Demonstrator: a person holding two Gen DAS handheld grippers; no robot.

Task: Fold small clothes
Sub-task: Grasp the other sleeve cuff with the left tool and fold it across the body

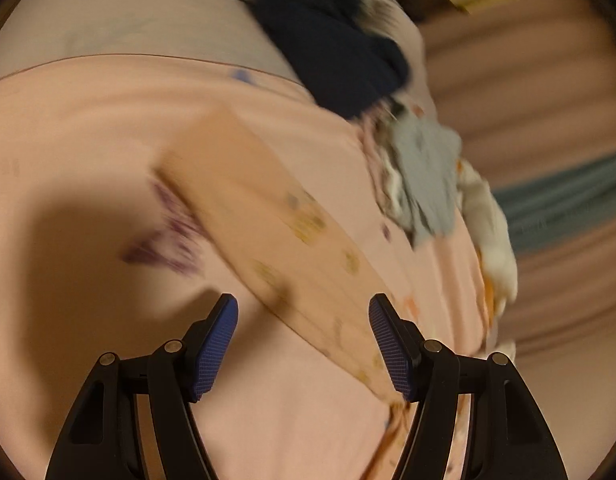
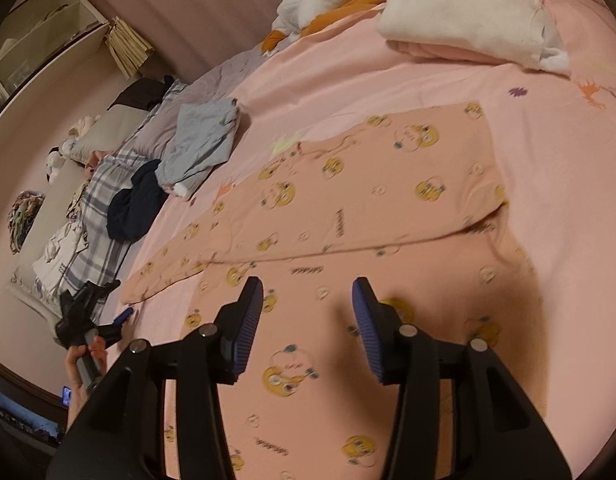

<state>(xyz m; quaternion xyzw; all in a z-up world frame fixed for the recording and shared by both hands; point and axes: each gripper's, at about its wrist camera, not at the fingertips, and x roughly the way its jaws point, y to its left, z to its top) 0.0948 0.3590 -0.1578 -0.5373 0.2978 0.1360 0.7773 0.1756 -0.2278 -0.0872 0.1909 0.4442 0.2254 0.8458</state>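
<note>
A small peach garment (image 2: 347,208) printed with yellow cartoon birds lies flat on the pink bedsheet (image 2: 567,200), one part folded over the rest. My right gripper (image 2: 308,292) is open and empty, hovering just above the garment's near part. In the left wrist view the same garment (image 1: 276,216) runs as a blurred peach strip across the sheet. My left gripper (image 1: 304,308) is open and empty above its near end. The left gripper also shows in the right wrist view (image 2: 96,316), held by a hand at the bed's left edge.
A grey garment (image 2: 200,144) and a dark navy one (image 2: 136,204) lie at the bed's left side beside a plaid cloth (image 2: 104,196). A folded cream blanket (image 2: 467,12) and a white-and-orange plush (image 2: 323,4) sit at the far end. A shelf (image 2: 40,36) stands beyond the bed.
</note>
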